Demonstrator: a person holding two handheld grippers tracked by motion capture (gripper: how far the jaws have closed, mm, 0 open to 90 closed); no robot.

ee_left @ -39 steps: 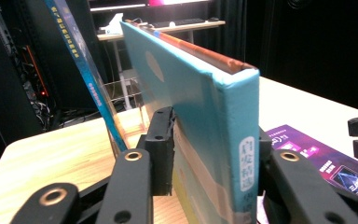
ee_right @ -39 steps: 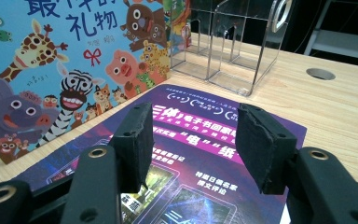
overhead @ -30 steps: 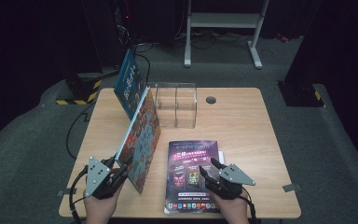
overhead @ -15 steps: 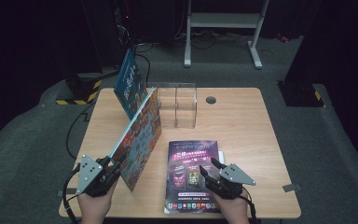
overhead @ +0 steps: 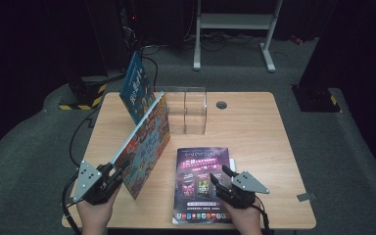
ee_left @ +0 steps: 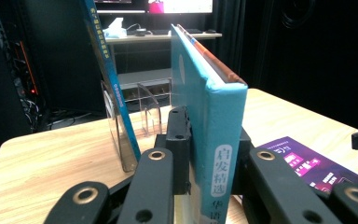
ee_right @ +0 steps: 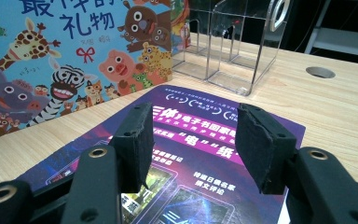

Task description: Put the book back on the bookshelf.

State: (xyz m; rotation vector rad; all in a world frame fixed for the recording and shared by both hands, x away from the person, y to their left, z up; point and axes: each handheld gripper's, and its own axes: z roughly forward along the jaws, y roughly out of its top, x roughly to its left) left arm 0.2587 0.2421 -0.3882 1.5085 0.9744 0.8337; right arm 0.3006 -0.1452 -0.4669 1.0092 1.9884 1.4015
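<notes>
Two books are in play: the animal picture book is pinched at its near spine edge by the left gripper, whose jaws have just been closing onto it, and is stood on edge toward the clear acrylic rack. It is best kept upright and slid straight into a slot. Over the purple booklet, flat on the table, the right gripper is held with jaws spread.
</notes>
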